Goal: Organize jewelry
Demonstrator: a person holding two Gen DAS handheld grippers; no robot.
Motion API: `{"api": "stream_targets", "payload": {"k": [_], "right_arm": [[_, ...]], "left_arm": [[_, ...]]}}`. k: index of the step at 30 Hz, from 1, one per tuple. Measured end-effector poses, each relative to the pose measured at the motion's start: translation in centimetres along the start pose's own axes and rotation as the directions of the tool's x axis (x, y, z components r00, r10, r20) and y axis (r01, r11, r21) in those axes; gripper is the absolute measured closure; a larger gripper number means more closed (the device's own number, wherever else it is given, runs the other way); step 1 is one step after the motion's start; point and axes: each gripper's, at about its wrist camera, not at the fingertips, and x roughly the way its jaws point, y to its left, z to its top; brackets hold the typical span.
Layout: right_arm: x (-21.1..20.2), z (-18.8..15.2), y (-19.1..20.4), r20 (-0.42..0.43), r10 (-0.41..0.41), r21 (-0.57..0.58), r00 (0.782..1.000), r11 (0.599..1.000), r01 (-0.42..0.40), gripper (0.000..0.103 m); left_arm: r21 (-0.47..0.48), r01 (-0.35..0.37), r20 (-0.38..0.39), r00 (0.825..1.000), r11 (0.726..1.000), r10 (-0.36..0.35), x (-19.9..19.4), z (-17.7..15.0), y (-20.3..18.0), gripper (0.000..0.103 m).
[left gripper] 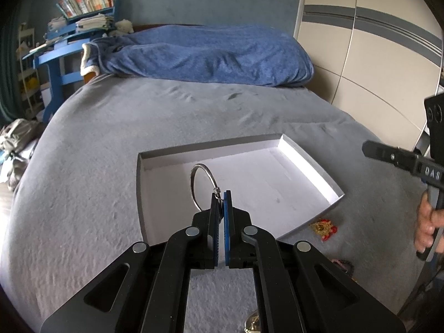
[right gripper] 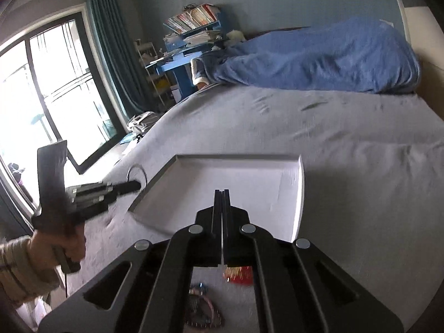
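Nearest the left wrist camera, the left gripper (left gripper: 221,194) has its two jaws pressed together on one silver bangle (left gripper: 201,187), pinched at its wire-wrapped joint so that the ring stands up and to the left of the fingertips, over the near left part of the tray. From the right wrist view the same ring shows as a thin loop at the tip of that gripper, beside the tray's left edge.

The right gripper (right gripper: 222,194) has its jaws closed flat against each other with nothing between them. It hangs above the near edge of the one shallow tray (right gripper: 301,191), white inside with grey walls and nothing lying in it, which sits on the grey bedspread (left gripper: 91,166).

Three other pieces lie on the bedspread on the near side of the tray: one gold and red ornament (left gripper: 324,227) just off the tray's near right corner, one beaded bracelet (left gripper: 345,267) closer in, partly hidden, and a round beaded piece (right gripper: 204,312) under the right gripper's frame, blurred.

On the side of the right gripper, white letters read "DAS"; more may be cut off.

Farther back lie one blue blanket (left gripper: 211,55) across the head of the bed, and one blue shelf unit (left gripper: 72,36) stacked with books whose titles are too small to read.
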Motion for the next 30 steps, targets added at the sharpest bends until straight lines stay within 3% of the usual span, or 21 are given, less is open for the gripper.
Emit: {"api": "stream_targets", "payload": {"k": [1, 3, 4, 5, 14, 16, 17, 18, 19, 25, 30], "right_arm": [[0.1, -0.4, -0.2, -0.012, 0.003, 0.007, 1.0, 1.0, -0.003, 0.101], [0.3, -1.8, -0.1, -0.04, -0.015, -0.009, 0.999, 1.0, 0.014, 0.08], [0.5, -2.7, 0.0, -0.053, -0.026, -0.02, 0.998, 0.999, 0.025, 0.057], [0.8, -3.9, 0.0, -0.074, -0.036, -0.029, 0.997, 0.999, 0.033, 0.048], [6.4, -8.7, 0.2, -0.249, -0.099, -0.054, 0.964, 0.995, 0.088, 0.043], [7.7, -9.4, 0.5, -0.271, -0.12, -0.07, 0.955, 0.992, 0.105, 0.043], [7.9, -9.5, 0.6, -0.263, -0.127, -0.079, 0.956, 0.991, 0.11, 0.049], [7.8, -9.8, 0.6, -0.255, -0.124, -0.079, 0.959, 0.991, 0.107, 0.06], [7.7, -9.7, 0.5, -0.255, -0.121, -0.075, 0.959, 0.992, 0.106, 0.088], [5.2, -8.3, 1.1, -0.174, -0.074, -0.078, 0.982, 0.995, 0.061, 0.09], [2.3, -4.7, 2.0, -0.067, -0.019, -0.068, 0.998, 0.998, 0.015, 0.09]], "left_arm": [[-0.002, 0.002, 0.0, 1.0, 1.0, -0.002, 0.0, 0.0, 0.0, 0.099], [0.004, 0.001, -0.002, 1.0, 1.0, -0.001, 0.1, -0.1, 0.0, 0.099], [0.006, -0.001, -0.004, 1.0, 1.0, 0.001, 0.1, -0.2, 0.1, 0.099], [0.002, -0.002, -0.005, 1.0, 1.0, 0.002, 0.2, -0.3, 0.1, 0.099], [0.004, 0.004, -0.005, 1.0, 1.0, -0.004, 0.4, -0.4, -0.3, 0.099], [0.007, 0.003, -0.006, 1.0, 1.0, -0.003, 0.4, -0.5, -0.4, 0.099], [0.008, 0.003, -0.007, 1.0, 1.0, -0.003, 0.4, -0.5, -0.4, 0.099], [0.01, 0.002, -0.007, 1.0, 1.0, -0.002, 0.4, -0.5, -0.4, 0.099], [0.012, 0.001, -0.006, 1.0, 1.0, -0.001, 0.4, -0.4, -0.4, 0.099], [0.012, 0.001, 0.003, 1.0, 1.0, -0.001, 0.2, -0.2, -0.4, 0.099], [0.016, 0.002, 0.009, 1.0, 1.0, -0.002, 0.1, 0.0, -0.4, 0.099]]}}
